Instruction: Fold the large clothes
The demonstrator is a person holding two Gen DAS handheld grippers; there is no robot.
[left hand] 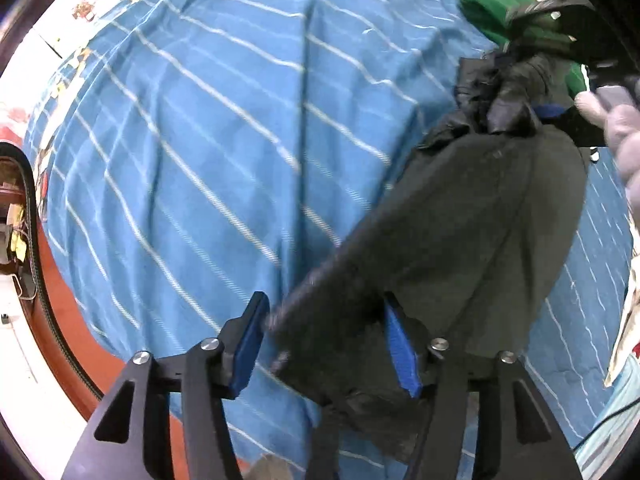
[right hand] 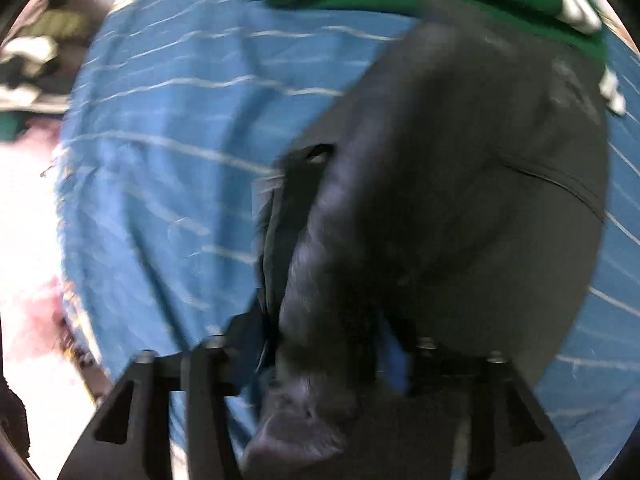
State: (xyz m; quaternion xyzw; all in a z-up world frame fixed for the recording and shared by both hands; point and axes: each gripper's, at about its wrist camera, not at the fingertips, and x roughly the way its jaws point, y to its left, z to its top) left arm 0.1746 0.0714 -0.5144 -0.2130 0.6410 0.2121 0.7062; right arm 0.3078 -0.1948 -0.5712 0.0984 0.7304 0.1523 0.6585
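The dark garment point(left hand: 460, 232) hangs unfolded over the blue striped bed sheet point(left hand: 192, 152), stretched from the spread left tool point(left hand: 328, 344) toward two o'clock, where the right tool point(right hand: 320, 360), blurred, seemingly pinches it, so folding looks barely begun.

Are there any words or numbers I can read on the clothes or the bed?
None can be read.
Dark garment: plain, no print showing.
Green cloth: plain.
Blue striped sheet: only white lines; the yellow marks along its edge are too small and blurred to read.
The right wrist view is too blurred for any text.
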